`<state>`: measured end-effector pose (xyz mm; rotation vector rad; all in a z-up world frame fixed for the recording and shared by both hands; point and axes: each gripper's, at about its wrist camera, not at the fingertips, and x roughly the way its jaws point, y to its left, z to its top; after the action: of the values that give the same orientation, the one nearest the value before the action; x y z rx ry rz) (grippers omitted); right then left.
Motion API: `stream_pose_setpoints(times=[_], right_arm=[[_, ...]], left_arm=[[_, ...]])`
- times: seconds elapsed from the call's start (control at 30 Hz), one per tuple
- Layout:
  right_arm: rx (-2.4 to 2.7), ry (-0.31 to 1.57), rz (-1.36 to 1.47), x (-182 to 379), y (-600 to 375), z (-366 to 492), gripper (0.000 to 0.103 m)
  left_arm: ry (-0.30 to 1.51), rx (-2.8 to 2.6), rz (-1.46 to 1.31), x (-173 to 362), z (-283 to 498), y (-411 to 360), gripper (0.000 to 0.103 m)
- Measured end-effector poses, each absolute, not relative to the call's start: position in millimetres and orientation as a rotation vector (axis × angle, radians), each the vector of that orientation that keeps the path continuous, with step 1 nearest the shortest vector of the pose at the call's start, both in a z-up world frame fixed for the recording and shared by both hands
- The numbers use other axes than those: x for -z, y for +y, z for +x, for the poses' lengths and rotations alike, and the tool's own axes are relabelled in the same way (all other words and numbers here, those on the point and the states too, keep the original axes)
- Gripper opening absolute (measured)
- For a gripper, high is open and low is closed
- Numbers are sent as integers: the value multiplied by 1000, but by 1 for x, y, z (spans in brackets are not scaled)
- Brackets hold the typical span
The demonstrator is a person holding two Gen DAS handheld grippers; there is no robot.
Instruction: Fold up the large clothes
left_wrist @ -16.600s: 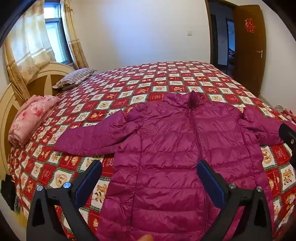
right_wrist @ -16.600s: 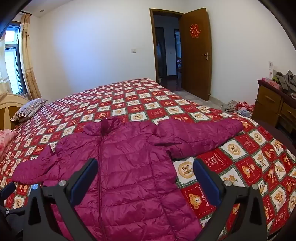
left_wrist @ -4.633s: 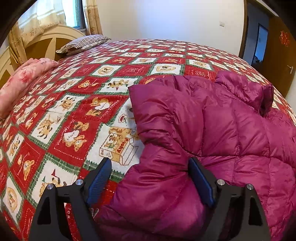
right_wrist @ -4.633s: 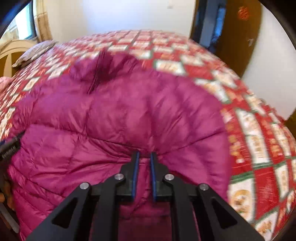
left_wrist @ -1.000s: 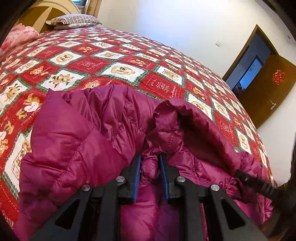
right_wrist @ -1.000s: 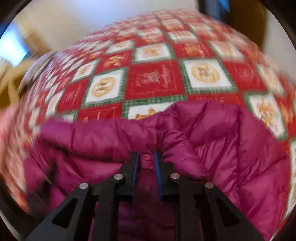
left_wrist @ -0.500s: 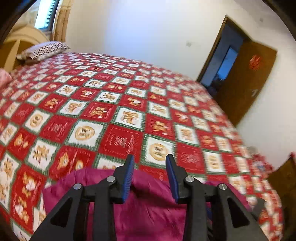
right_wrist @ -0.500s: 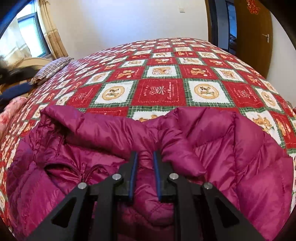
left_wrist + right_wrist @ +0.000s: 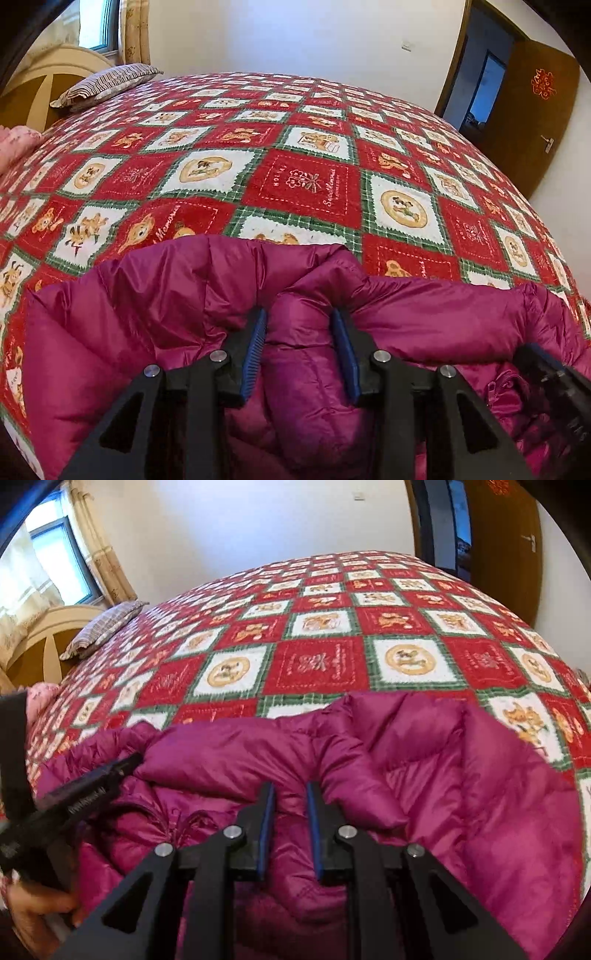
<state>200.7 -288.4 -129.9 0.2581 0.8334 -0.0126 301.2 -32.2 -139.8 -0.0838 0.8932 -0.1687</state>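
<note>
A magenta puffer jacket (image 9: pixel 155 295) lies bunched and partly folded at the near edge of the bed; it also fills the lower right wrist view (image 9: pixel 461 775). My left gripper (image 9: pixel 299 321) stands partly open, its blue pads astride a puffy fold of the jacket. My right gripper (image 9: pixel 290 794) is narrowly open with jacket fabric between its pads. The right gripper shows at the left wrist view's lower right (image 9: pixel 554 373), and the left gripper at the right wrist view's left (image 9: pixel 85 790).
The bed carries a red, white and green patchwork quilt (image 9: pixel 306 177) stretching away beyond the jacket. A striped pillow (image 9: pixel 107 83) and wooden headboard (image 9: pixel 51 85) are far left. An open brown door (image 9: pixel 532 118) is at the right.
Both grippers have opened from their grip on the jacket folds, the left wider. The left gripper dipped back down onto the jacket after lifting. The jacket's top edge lies nearer me.
</note>
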Motion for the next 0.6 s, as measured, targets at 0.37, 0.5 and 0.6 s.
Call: stream_pose_setpoints(times=[0.37,0.5,0.6], right_arm=[[146,851,51,139,-279,213,19],[140,835,72,140,-284,211,19],[160,831,49,140,-280,212,19]], left_arm=[[882,144,-32,140,305,-42,40],[881,140,-27,140,305,-42,40],[882,146,-40,140,306,-40,40]])
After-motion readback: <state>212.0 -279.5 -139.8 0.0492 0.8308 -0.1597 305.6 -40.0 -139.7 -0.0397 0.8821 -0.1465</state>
